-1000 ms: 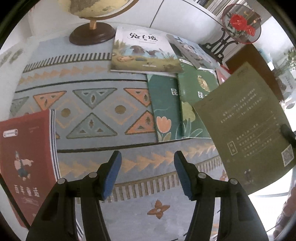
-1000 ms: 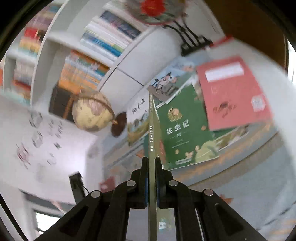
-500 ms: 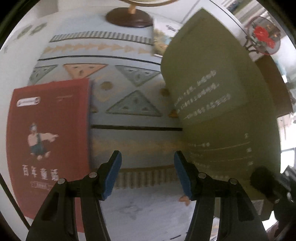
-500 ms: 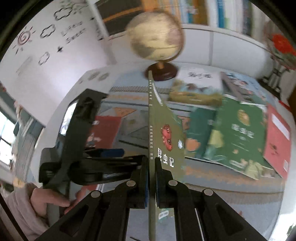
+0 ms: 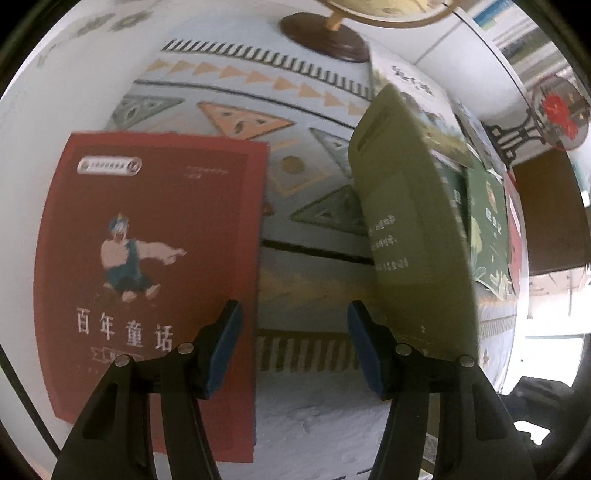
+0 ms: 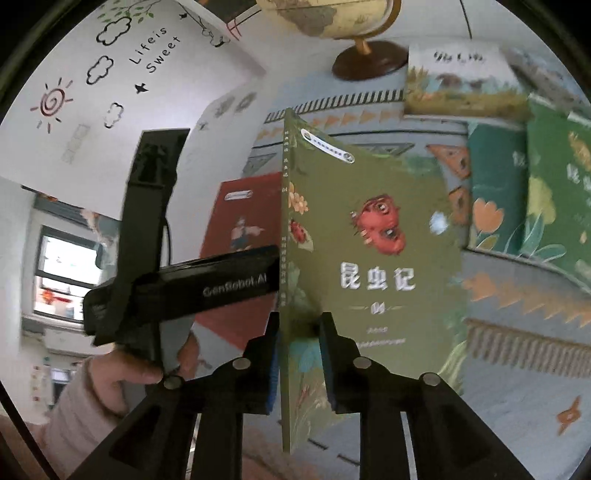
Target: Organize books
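Hard to see: the globe (image 6: pixel 332 14) was cut off at the top, only its brown base clear; the far books on the right were blurry and overlapping, so titles were mostly unreadable.
Olive book (image 6: pixel 369 258): stood on edge between the pads of the right hand-held gripper (image 6: pixel 299 365), cover to the right, lower corner hidden behind the fingers. From the left wrist its plain back (image 5: pixel 413 229) blocked part of the rug.
Right hand-held gripper: jaws were opening, narrow gap, book between them, right pad looked clear of the cover.
Left hand-held gripper (image 5: pixel 293 347): about half open, nothing in it, hanging over the rug (image 5: pixel 306 258); a hand (image 6: pixel 122 373) gripped its handle.
Red book (image 5: pixel 147 258): one, flat on the rug, lower edge hidden by the left fingers.
Book count: roughly four more lay along the right side (image 6: pixel 461 81), honestly hard to count exactly.
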`<state>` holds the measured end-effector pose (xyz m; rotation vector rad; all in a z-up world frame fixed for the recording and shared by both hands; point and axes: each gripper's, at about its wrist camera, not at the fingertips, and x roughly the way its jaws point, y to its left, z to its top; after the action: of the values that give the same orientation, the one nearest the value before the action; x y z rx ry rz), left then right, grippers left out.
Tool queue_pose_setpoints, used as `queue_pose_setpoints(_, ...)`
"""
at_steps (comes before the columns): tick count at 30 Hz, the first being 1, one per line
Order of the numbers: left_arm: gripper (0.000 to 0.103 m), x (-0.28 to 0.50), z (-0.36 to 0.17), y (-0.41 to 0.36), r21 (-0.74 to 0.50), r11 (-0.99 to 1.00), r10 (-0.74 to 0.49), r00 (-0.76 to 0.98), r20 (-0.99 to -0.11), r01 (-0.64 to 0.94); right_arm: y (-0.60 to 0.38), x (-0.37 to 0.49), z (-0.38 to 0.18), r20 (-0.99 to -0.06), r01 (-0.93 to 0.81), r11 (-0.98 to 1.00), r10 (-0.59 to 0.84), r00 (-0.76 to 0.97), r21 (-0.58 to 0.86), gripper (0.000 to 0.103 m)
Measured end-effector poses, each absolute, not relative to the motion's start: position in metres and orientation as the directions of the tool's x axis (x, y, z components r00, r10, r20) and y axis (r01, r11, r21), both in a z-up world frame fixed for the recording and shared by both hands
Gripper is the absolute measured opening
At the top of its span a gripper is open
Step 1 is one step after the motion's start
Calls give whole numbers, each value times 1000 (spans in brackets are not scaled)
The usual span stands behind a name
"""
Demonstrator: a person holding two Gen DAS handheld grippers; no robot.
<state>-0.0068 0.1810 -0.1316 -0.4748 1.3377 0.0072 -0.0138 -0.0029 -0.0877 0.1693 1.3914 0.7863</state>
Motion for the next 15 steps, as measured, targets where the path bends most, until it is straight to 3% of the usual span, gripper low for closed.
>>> queue_pose_setpoints(7, 55, -7, -130, 185, -273, 922, -212, 232, -949, -275, -37, -1, -84, -804, -336, 759, 595, 9, 558, 40)
queue_pose_setpoints(15, 55, -16, -130, 180, -201, 938, -163, 153, -975, -281, -84, 45, -114, -858, -258, 836, 511, 50, 484, 41)
